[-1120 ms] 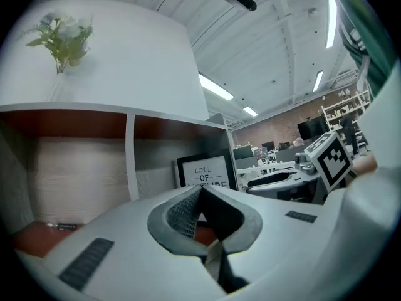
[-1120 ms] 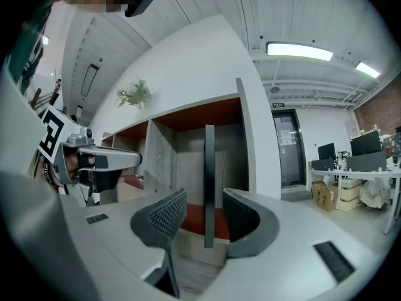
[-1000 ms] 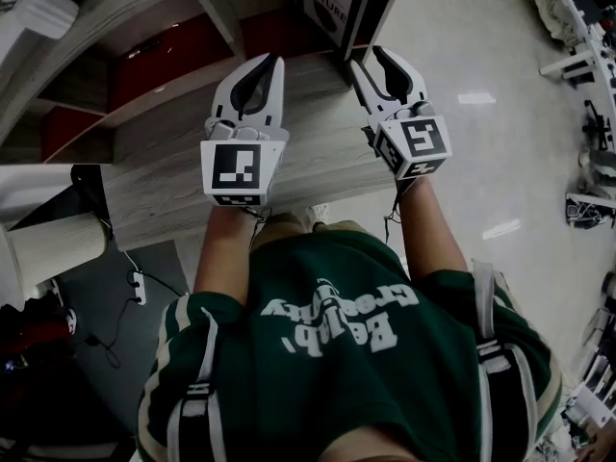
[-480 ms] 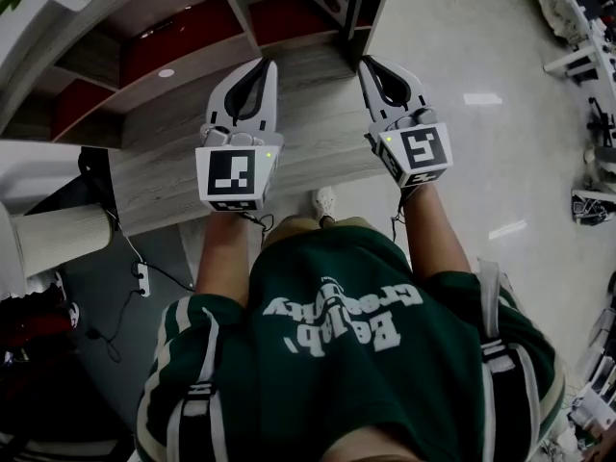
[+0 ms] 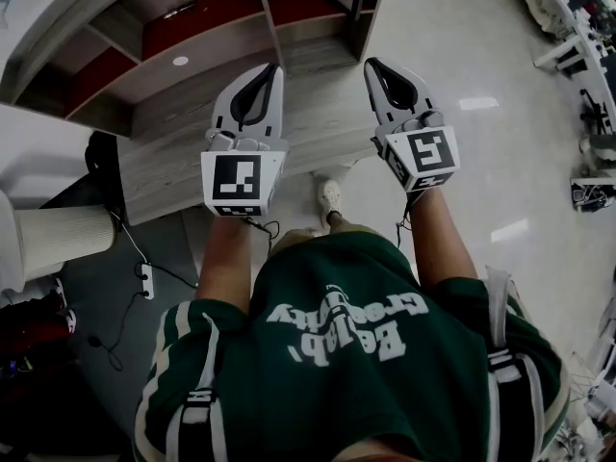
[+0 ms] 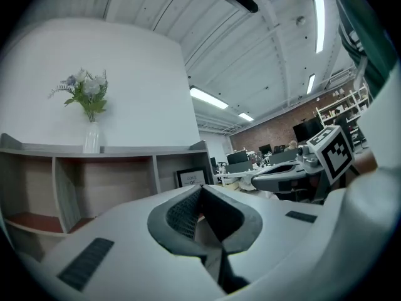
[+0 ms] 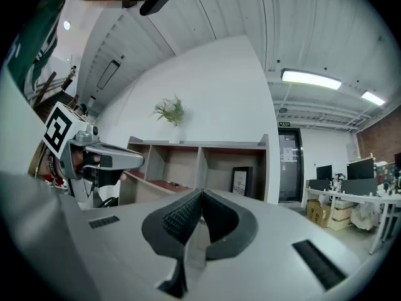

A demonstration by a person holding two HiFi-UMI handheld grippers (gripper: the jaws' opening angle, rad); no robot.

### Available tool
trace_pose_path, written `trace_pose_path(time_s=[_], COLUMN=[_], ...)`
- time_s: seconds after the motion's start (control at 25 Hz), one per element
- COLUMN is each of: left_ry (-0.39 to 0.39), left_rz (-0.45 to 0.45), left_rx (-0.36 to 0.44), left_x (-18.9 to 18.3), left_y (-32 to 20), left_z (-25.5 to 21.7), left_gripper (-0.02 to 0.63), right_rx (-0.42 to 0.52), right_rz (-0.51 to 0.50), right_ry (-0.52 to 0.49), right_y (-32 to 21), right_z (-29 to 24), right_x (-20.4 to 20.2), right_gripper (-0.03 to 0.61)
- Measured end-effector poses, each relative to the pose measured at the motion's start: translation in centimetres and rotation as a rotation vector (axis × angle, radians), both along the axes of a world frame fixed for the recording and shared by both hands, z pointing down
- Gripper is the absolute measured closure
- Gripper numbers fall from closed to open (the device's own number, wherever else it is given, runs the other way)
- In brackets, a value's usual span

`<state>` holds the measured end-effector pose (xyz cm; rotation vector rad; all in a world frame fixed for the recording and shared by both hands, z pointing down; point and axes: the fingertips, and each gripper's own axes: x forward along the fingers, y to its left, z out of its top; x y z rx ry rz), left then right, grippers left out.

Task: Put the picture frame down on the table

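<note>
Picture frame [image 7: 240, 180] stood upright in right-end box of shelf [image 7: 199, 162], well ahead of both grippers, touched by neither. Left gripper [image 5: 272, 69] and right gripper [image 5: 372, 64] held side by side above wood table [image 5: 164, 166], jaws pressed together, nothing held. Counted: one frame, one flower vase [image 6: 91, 137], two grippers. Office desks [image 7: 351, 199] seen beyond.

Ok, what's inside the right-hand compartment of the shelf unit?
A black picture frame stands upright in it. Its bottom edge is hidden behind the right gripper, so what it rests on cannot be seen.
</note>
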<state>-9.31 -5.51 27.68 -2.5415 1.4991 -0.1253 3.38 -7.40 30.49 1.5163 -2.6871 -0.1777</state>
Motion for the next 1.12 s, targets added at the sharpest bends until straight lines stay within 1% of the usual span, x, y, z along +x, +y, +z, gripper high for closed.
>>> trace_pose_path(time_s=[0.2, 0.52, 0.76, 0.92, 1.12], left_ry=[0.015, 0.03, 0.033, 0.02, 0.014], left_rz=[0.027, 0.059, 0.061, 0.056, 0.039], left_rx=[0.007, 0.003, 0.015, 0.042, 0.044], left_x=[-3.1, -4.6, -4.1, -2.9, -1.2], left_y=[6.3, 14.2, 18.6, 22.0, 27.3], left_z=[0.7, 1.1, 0.5, 0.1, 0.1], left_gripper=[0.595, 0.595, 0.595, 0.595, 0.595], right_rx=[0.0, -0.005, 0.001, 0.017, 0.025], right_rz=[0.026, 0.058, 0.059, 0.052, 0.029], right_ry=[0.016, 0.022, 0.025, 0.021, 0.013], right_y=[6.9, 15.5, 20.4, 23.8, 28.9], right_z=[0.7, 1.0, 0.7, 0.2, 0.0], right_x=[-3.1, -4.4, -3.8, -2.6, -1.1], right_gripper=[0.543, 0.543, 0.543, 0.543, 0.543])
